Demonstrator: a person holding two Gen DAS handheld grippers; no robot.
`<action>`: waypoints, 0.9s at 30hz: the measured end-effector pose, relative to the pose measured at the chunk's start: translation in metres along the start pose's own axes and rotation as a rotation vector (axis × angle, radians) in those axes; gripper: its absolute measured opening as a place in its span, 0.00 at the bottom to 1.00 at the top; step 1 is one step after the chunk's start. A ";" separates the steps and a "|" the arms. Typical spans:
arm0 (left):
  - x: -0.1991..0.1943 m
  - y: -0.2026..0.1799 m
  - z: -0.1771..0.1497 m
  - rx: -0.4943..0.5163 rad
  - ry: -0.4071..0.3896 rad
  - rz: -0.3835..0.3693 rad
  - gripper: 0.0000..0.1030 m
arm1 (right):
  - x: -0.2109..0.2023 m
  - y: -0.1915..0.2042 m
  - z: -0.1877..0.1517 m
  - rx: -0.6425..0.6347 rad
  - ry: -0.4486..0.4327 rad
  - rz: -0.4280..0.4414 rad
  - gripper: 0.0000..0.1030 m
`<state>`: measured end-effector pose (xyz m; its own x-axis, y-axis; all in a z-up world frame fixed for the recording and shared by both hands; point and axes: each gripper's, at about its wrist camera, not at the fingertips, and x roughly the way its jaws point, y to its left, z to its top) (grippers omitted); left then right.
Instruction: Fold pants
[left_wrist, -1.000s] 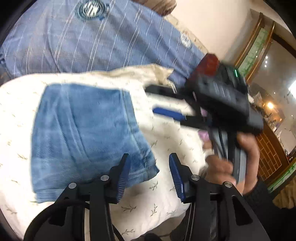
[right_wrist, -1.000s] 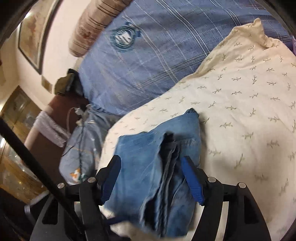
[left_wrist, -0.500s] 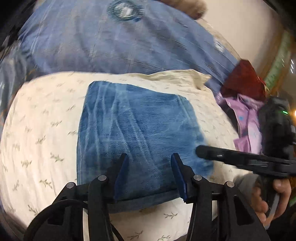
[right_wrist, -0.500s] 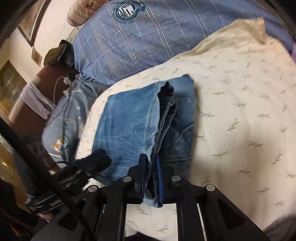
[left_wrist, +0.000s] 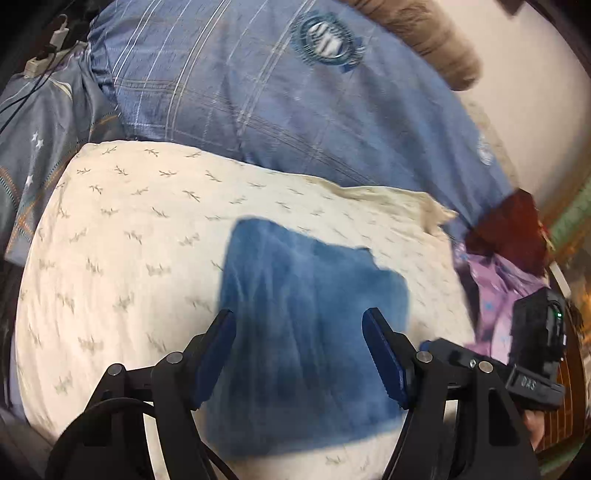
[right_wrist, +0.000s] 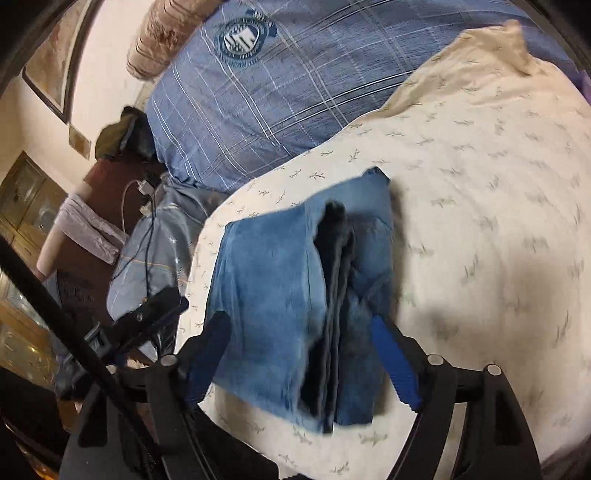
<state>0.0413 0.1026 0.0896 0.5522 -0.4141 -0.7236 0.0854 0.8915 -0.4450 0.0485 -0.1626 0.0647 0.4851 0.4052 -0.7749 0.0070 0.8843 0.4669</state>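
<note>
The blue denim pants (left_wrist: 306, 332) lie folded into a thick rectangular stack on a cream leaf-print cushion (left_wrist: 129, 240). My left gripper (left_wrist: 299, 328) is open, its jaws spread above the stack's near part, holding nothing. In the right wrist view the pants (right_wrist: 295, 288) show their stacked folded edges. My right gripper (right_wrist: 295, 332) is open, its jaws straddling the stack's near end without gripping it. The right gripper's black body (left_wrist: 535, 354) shows at the right of the left wrist view.
A blue plaid duvet (left_wrist: 277, 103) with a round crest lies behind the cushion. Purple and dark red clothes (left_wrist: 498, 266) sit to the right. A grey star-print pillow (right_wrist: 155, 251) with charging cables lies left. The left gripper's body (right_wrist: 147, 314) sits beside the cushion edge.
My right gripper was shut on the stack's folded edge and has opened wide, releasing it. My left gripper has opened wider and drawn back over the stack.
</note>
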 end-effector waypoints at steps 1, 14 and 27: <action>0.013 -0.002 0.013 0.009 0.031 0.024 0.69 | 0.007 0.003 0.010 -0.003 0.020 -0.028 0.80; 0.134 0.042 0.058 -0.115 0.204 -0.118 0.63 | 0.075 -0.063 0.043 0.152 0.141 0.056 0.65; 0.093 0.008 0.087 -0.160 0.119 -0.256 0.22 | 0.021 -0.021 0.076 0.033 0.006 -0.003 0.35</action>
<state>0.1655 0.0874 0.0650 0.4278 -0.6483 -0.6299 0.0728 0.7193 -0.6909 0.1252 -0.1906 0.0710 0.4800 0.4042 -0.7786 0.0373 0.8773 0.4784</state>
